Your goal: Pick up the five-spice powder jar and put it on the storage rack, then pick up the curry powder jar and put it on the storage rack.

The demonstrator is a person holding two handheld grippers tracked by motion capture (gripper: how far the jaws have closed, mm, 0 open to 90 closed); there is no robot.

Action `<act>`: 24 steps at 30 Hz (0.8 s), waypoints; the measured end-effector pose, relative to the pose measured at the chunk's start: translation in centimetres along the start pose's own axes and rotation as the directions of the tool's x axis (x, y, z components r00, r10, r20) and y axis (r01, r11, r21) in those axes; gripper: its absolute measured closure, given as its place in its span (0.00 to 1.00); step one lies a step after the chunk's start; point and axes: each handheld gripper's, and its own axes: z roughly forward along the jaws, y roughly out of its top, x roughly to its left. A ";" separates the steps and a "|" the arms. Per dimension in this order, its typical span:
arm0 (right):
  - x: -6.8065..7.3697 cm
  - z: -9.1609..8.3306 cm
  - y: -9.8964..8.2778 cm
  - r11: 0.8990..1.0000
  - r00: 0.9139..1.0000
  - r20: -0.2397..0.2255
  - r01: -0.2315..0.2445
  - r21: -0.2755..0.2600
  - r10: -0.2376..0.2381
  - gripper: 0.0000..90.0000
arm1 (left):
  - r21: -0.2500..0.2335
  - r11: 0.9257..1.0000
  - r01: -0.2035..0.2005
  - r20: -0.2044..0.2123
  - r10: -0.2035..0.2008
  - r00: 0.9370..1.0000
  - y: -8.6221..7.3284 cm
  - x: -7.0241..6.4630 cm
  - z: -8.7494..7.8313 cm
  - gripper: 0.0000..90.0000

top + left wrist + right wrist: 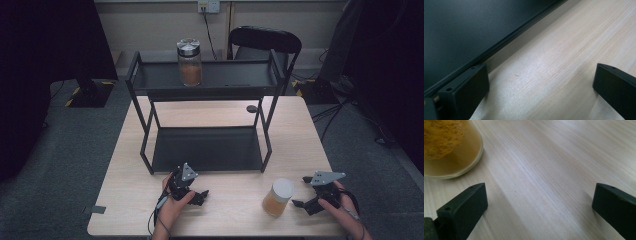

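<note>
- We rest both hands on the table (220, 210); left gripper (199, 196) and right gripper (301, 198) both gape, holding nothing.
- The near jar (277, 197) stands just beside the right gripper; judging by the jar on the rack (190, 62), we next close on it and lift.

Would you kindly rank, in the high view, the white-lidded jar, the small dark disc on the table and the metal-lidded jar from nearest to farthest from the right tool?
From the right tool:
1. White-lidded jar, just beside it on the table's near edge.
2. Small dark disc, on the table behind the rack's right legs.
3. Metal-lidded jar, on the rack's top shelf, far side.
</note>
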 end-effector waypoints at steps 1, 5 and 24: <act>0.0 0.0 0.0 1.000 1.000 0.000 0.000 0.000 0.000 0.00 | 0.000 1.000 0.000 0.000 0.000 1.000 0.0 0.0 0.0 0.00; 0.0 0.0 0.0 1.000 1.000 0.000 -0.001 0.000 0.001 0.00 | 0.000 1.000 0.000 0.000 0.000 1.000 0.0 0.0 0.0 0.00; 0.0 -0.5 0.1 1.000 0.998 -0.052 0.020 0.006 -0.020 0.02 | 0.000 1.000 0.000 0.000 0.000 1.000 0.0 0.0 0.0 0.00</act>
